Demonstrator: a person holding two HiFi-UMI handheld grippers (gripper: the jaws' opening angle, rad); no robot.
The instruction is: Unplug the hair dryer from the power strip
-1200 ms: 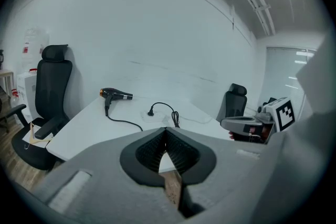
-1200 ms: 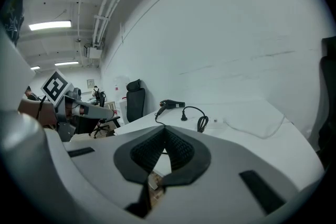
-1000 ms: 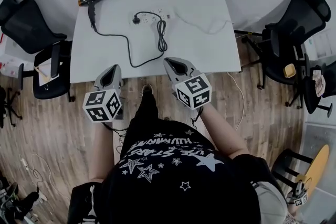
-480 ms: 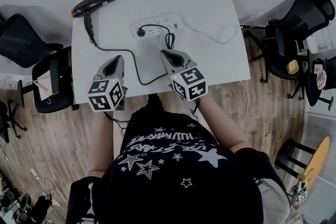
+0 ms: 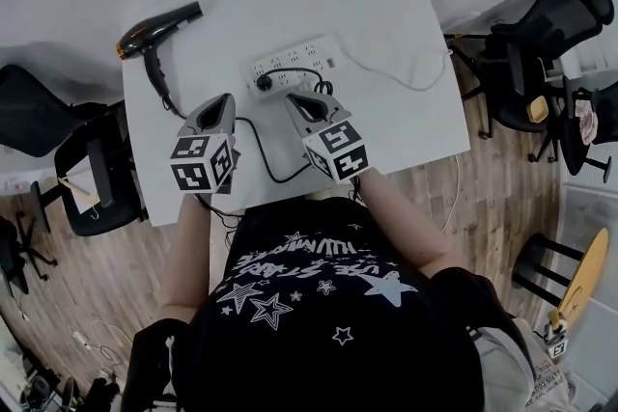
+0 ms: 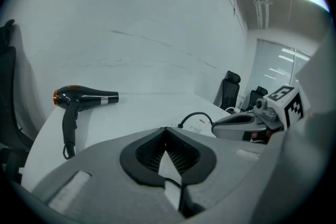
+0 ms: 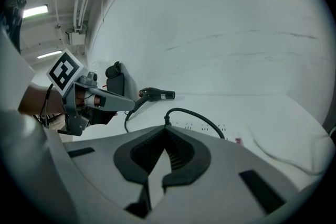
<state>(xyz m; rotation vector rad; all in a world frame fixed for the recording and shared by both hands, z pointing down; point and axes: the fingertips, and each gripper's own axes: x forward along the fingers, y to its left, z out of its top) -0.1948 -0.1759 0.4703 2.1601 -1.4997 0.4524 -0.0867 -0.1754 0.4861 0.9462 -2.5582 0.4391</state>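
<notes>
A black hair dryer (image 5: 154, 26) with an orange back end lies at the white table's (image 5: 406, 5) far left. Its black cable (image 5: 253, 135) loops across the table to a plug (image 5: 263, 83) seated in the left end of the white power strip (image 5: 307, 59). Both grippers hover over the near half of the table, side by side. My left gripper (image 5: 224, 99) is shut and empty, left of the plug. My right gripper (image 5: 293, 97) is shut and empty, just short of the strip. In the right gripper view the plug (image 7: 168, 119) and strip (image 7: 210, 127) lie right beyond the jaw tips.
The strip's white lead (image 5: 410, 80) trails to the table's right edge. Black office chairs stand at the left (image 5: 58, 125) and right (image 5: 541, 43) of the table. In the left gripper view the hair dryer (image 6: 84, 97) lies ahead to the left.
Both grippers have moved forward from the table's near edge out over the table, toward the power strip. Their jaws have stayed shut.
</notes>
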